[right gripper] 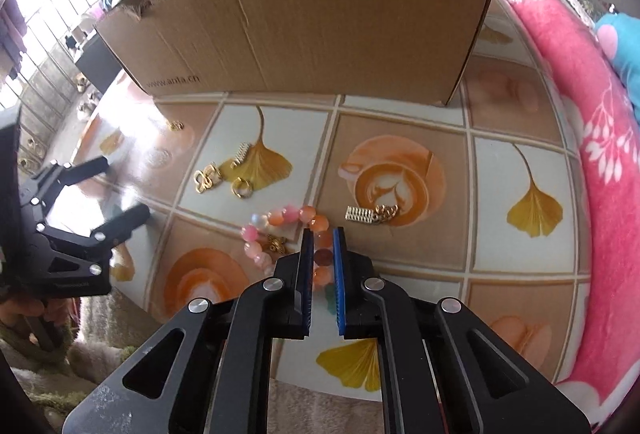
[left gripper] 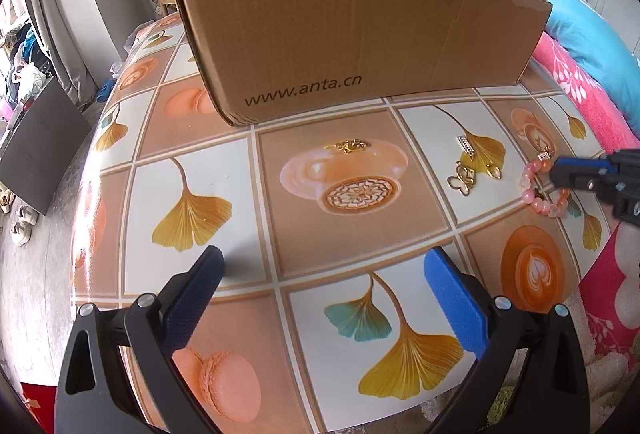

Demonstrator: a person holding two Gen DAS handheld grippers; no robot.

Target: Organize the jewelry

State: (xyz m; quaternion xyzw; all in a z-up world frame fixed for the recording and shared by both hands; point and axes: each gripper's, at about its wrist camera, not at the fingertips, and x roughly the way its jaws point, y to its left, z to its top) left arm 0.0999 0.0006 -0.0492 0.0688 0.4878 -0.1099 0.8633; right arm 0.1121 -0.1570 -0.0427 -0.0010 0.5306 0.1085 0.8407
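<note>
The right claw [right gripper: 323,234] is pinched nearly shut on the pink and orange bead bracelet [right gripper: 280,218], which lies on the counter [right gripper: 520,246]; the rest of its loop curls to the claw's left. Just beyond the tips sits a silver clasp with a gold chain [right gripper: 370,214]. Further left lie gold pieces [right gripper: 208,179]. The cardboard box [right gripper: 304,25] stands beyond. The left claw [left gripper: 326,268] hangs wide open, empty.

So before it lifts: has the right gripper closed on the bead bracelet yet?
Shut on it: the right gripper has both pads against the bead bracelet, a few beads pinched between them on the table.
</note>
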